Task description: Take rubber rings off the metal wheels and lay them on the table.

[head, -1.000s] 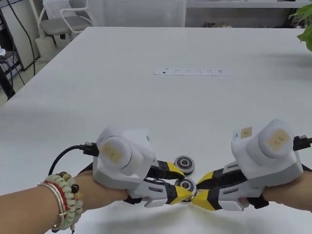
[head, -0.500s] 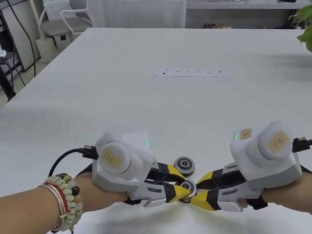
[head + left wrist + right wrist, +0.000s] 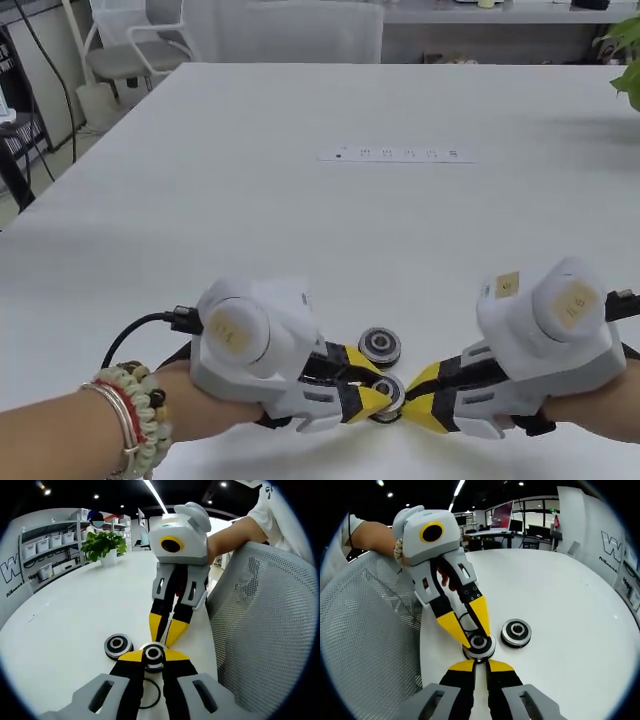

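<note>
My left gripper (image 3: 374,382) clamps a metal wheel (image 3: 153,655) near the tabletop's (image 3: 300,200) near edge. My right gripper (image 3: 481,665) has its jaws together at the wheel's rim.

On the white table (image 3: 300,210), a round rubber-ringed metal wheel (image 3: 387,389) lies between the left gripper (image 3: 372,381) and the right gripper (image 3: 416,394); a second wheel (image 3: 379,344) lies just behind it.

The left yellow-tipped gripper (image 3: 383,385) has narrowed its jaws onto the near black-rimmed metal wheel (image 3: 388,392), and the right yellow-tipped gripper (image 3: 410,393) has edged in against it.
</note>
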